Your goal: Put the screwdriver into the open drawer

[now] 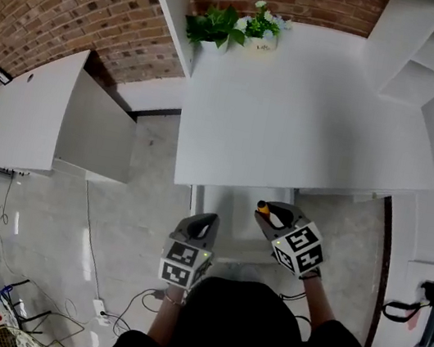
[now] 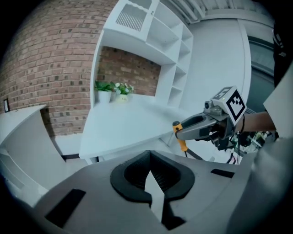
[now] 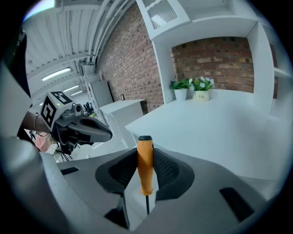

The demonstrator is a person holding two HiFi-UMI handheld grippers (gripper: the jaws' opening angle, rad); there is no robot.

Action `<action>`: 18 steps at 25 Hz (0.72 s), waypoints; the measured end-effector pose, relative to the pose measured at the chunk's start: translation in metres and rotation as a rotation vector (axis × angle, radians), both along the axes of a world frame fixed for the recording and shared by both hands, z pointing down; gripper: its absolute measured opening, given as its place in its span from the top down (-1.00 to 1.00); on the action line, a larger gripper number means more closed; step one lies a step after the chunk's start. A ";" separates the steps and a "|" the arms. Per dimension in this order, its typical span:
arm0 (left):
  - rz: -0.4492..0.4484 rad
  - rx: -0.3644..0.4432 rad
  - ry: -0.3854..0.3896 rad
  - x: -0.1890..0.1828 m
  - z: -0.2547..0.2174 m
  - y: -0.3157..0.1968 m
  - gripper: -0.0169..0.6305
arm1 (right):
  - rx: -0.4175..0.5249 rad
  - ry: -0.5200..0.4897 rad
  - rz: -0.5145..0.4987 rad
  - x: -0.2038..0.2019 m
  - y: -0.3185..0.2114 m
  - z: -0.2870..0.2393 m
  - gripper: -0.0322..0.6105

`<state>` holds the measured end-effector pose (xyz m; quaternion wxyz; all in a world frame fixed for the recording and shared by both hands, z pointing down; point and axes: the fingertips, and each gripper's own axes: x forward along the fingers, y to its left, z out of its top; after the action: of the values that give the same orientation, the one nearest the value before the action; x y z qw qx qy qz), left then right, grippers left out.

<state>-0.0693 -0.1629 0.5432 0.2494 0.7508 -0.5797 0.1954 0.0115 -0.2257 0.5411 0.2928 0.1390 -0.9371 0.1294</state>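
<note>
The screwdriver point(image 3: 145, 164) has an orange handle with a black cap and a thin dark shaft. It stands upright between the pads of my right gripper point(image 3: 145, 154), which is shut on the handle. In the head view the right gripper point(image 1: 273, 213) and the screwdriver point(image 1: 263, 207) hang just below the white desk's front edge point(image 1: 280, 190). A pale drawer-like box point(image 1: 231, 212) shows under that edge, between the grippers. My left gripper point(image 1: 205, 224) is lower and to the left. Its jaws point(image 2: 149, 155) meet with nothing between them. The left gripper view shows the right gripper point(image 2: 190, 127) carrying the screwdriver point(image 2: 182, 140).
Potted plants point(image 1: 235, 26) stand at the desk's far edge against a brick wall. A white shelf unit point(image 1: 425, 56) rises at the desk's right. A white cabinet point(image 1: 28, 110) stands to the left. Cables point(image 1: 98, 305) lie on the tiled floor.
</note>
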 end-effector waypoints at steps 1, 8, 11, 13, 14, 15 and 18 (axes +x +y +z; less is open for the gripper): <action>0.008 -0.014 -0.001 0.000 0.005 -0.002 0.92 | -0.015 0.014 -0.012 -0.003 0.001 0.009 0.54; 0.044 -0.105 0.005 -0.006 0.040 -0.011 0.92 | -0.095 0.122 -0.062 -0.020 -0.003 0.065 0.54; 0.053 -0.136 0.008 -0.008 0.054 -0.013 0.92 | -0.125 0.158 -0.065 -0.021 -0.004 0.086 0.54; 0.057 -0.147 0.006 -0.010 0.062 -0.015 0.92 | -0.138 0.183 -0.069 -0.024 -0.005 0.100 0.54; 0.059 -0.152 0.004 -0.011 0.065 -0.016 0.92 | -0.147 0.198 -0.073 -0.025 -0.005 0.107 0.54; 0.062 -0.156 0.002 -0.012 0.068 -0.018 0.92 | -0.156 0.214 -0.079 -0.026 -0.006 0.114 0.54; 0.088 -0.179 0.002 -0.011 0.077 -0.021 0.92 | -0.177 0.274 -0.104 -0.026 -0.005 0.138 0.54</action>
<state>-0.0802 -0.1834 0.6204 0.3073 0.7505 -0.5259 0.2563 -0.0149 -0.2306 0.6795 0.4351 0.0802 -0.8794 0.1759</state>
